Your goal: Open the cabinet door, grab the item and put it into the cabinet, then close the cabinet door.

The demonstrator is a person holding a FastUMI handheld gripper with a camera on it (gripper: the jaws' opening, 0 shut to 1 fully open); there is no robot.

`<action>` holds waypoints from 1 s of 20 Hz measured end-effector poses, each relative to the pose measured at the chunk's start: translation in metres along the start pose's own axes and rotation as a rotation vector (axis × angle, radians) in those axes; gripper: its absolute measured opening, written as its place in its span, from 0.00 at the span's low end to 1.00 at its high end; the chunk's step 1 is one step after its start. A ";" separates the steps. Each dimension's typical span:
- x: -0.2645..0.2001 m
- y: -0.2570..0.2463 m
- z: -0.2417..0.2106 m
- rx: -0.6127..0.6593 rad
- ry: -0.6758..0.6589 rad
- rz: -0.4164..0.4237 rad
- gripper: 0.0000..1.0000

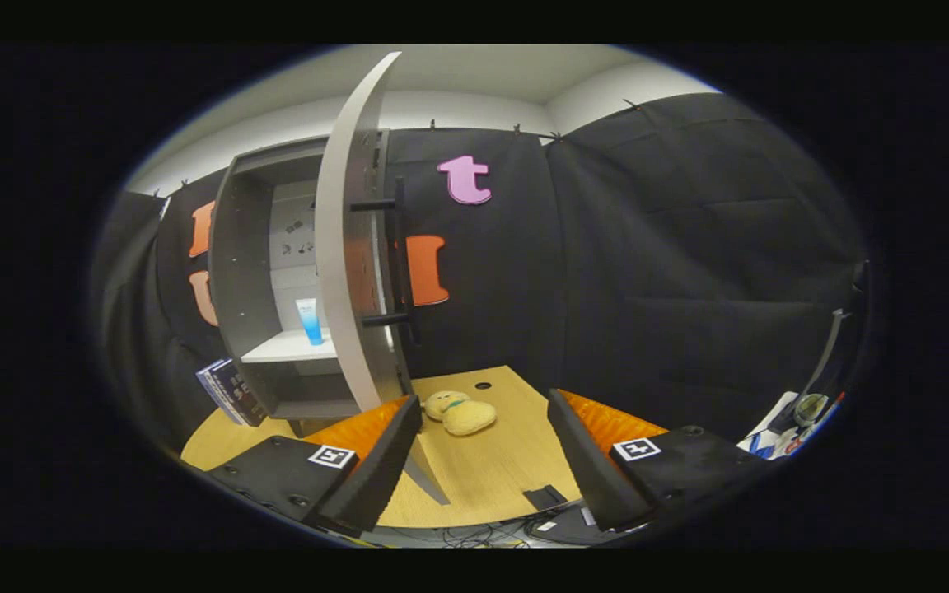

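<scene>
A grey cabinet [248,272] stands on the wooden table [495,482], beyond my left finger. Its door [347,247] is swung open, edge-on toward me, with a black bar handle [400,255] on its outer face. Inside, a blue tube [310,320] stands upright on a white shelf [289,349]. A yellow plush toy [460,412] lies on the table just ahead of my fingers, between them and nearer the left one. My gripper [487,416] is open and holds nothing; the door's lower edge passes close by the left finger.
Dark books [230,392] lean against the cabinet's left side. Cables and a small black device [544,497] sit at the table's near edge. A bag with blue and white items [796,424] hangs off to the right by the booth's wall.
</scene>
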State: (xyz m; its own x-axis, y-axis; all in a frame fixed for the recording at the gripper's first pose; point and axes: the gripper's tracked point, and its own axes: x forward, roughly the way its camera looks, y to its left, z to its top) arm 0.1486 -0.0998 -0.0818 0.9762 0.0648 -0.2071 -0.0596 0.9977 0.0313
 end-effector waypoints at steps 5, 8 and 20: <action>0.006 0.009 -0.008 -0.012 0.014 0.027 0.98; 0.005 0.014 -0.008 0.000 0.016 0.034 0.97; -0.011 0.075 -0.018 -0.001 0.011 0.063 0.96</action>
State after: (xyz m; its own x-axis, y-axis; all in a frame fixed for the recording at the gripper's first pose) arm 0.1298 -0.0258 -0.0949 0.9681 0.1276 -0.2156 -0.1210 0.9917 0.0433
